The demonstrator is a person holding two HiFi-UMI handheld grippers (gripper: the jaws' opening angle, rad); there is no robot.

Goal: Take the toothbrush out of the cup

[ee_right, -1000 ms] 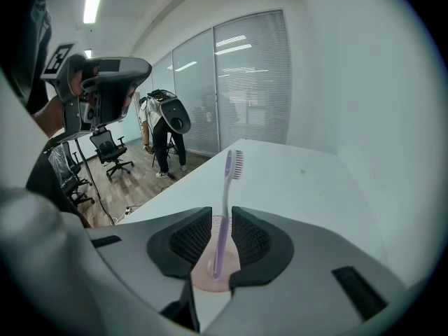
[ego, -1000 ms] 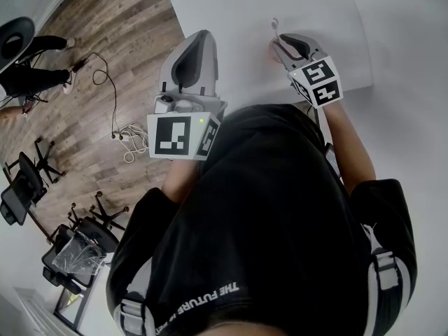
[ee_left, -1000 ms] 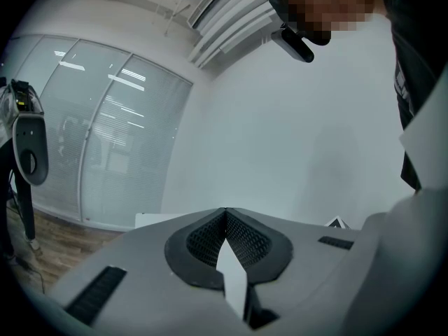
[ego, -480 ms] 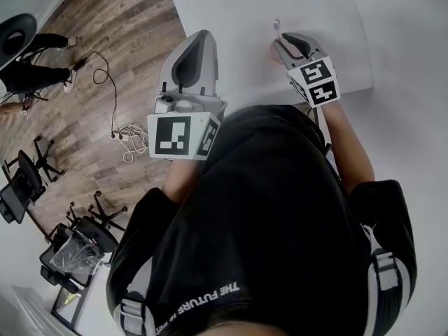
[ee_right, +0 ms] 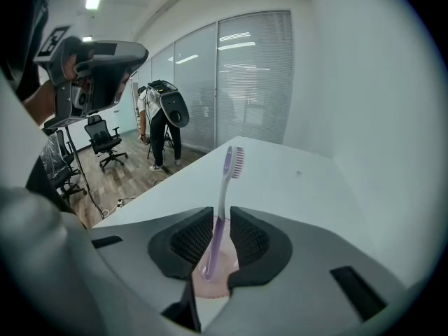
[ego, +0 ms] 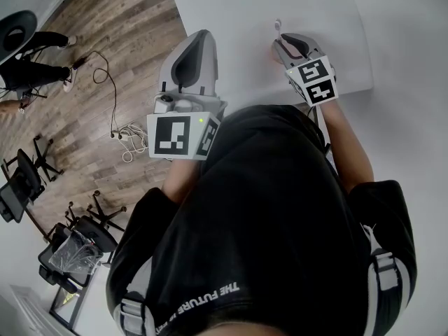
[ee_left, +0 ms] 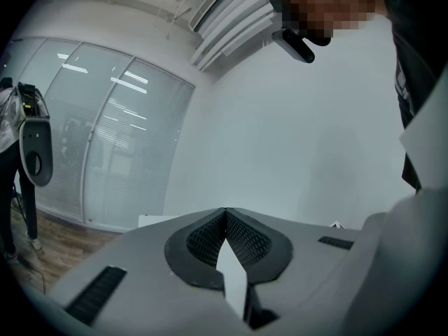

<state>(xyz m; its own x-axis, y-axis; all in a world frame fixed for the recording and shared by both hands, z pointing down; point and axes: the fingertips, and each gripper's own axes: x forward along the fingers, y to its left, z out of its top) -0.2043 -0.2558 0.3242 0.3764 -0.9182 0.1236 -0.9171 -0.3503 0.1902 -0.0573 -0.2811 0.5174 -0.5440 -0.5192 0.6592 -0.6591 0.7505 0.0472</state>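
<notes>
**Left:** left claw (ee_left: pixel 225 215) clenched on nothing, tips pressed together, aimed at a bare wall (ee_left: pixel 294 152) and well apart from the cup.

**Right:** right claw (ee_right: pixel 222 233) set over a pink cup (ee_right: pixel 210 280) on the white counter (ee_right: pixel 294 180). Jaws narrowly parted to either side of the toothbrush (ee_right: pixel 220 201) handle. Sliver of pink visible between the handle and the pad on the view's right, so no firm pinch evident. Toothbrush standing in the cup, lower end inside it, head well above the claw.

**Hazards, as judged:**
- Slipping out of a loose pinch on the smooth handle.
- Dragging or tipping the presumably light cup if drawn off sideways rather than straight up along the handle, with the lower end levering against the rim.
- No steadying of the cup, given the left claw so far off.
- Bumping the rim with the pad tips if taken any lower.

**Orientation:** long axis near vertical, leaning slightly to the view's right at the top. Head uppermost, pink bristles facing right, towards the side wall. Lilac handle end down in the cup.
</notes>
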